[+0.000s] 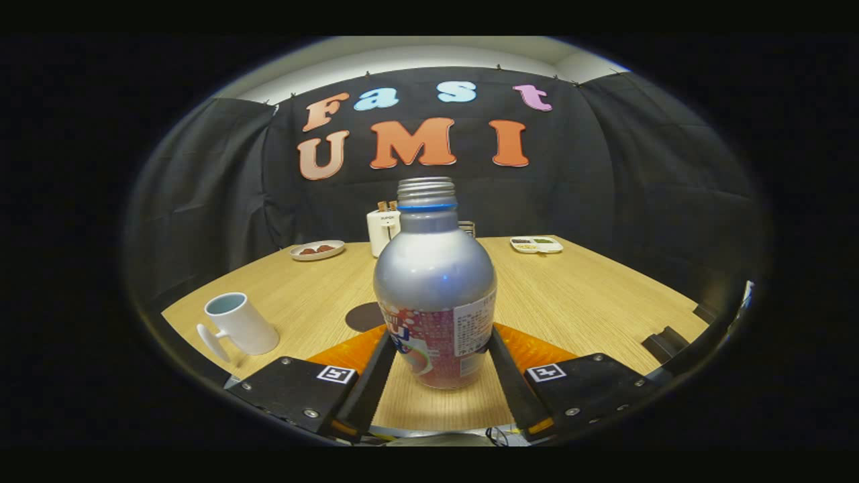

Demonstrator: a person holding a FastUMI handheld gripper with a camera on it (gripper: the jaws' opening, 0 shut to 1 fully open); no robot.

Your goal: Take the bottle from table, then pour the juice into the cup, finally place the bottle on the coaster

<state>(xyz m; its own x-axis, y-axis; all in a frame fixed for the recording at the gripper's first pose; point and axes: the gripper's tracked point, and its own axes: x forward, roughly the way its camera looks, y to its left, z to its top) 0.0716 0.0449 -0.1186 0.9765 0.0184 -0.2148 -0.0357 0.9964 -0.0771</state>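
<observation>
Both fingers [382, 365] of the gripper [439, 365] sit at the bottom centre of the frame, pressed against the two sides of the bottle [435, 295]: the gripper is clamped on it, at its lower labelled part. That bottle stands upright in the middle of the frame, silvery above, with a printed label around the lower half, a blue ring under the threaded neck, and no cap on. Its base looks to be at or just above the table [590, 295]; whether it touches I cannot tell.

Behind the bottle, an orange mat [537, 349] shows on either side of the fingers. A dark round coaster [362, 316] lies just left of the bottle, partly hidden by it, touching or nearly touching the mat's far edge.

At lower left a white cup [240, 323] stands on the wood, leaning in the fisheye, its handle toward the lower left and its inside pale blue. It is well apart from the bottle.

Farther back, at the far edge of the table, a plate [317, 250] with dark bits is left of centre, a white appliance [382, 230] stands just beside the bottle's neck line, and a divided dish [535, 244] lies right of centre. Dark clamp-like pieces [664, 343] sit at the table's right edge.
</observation>
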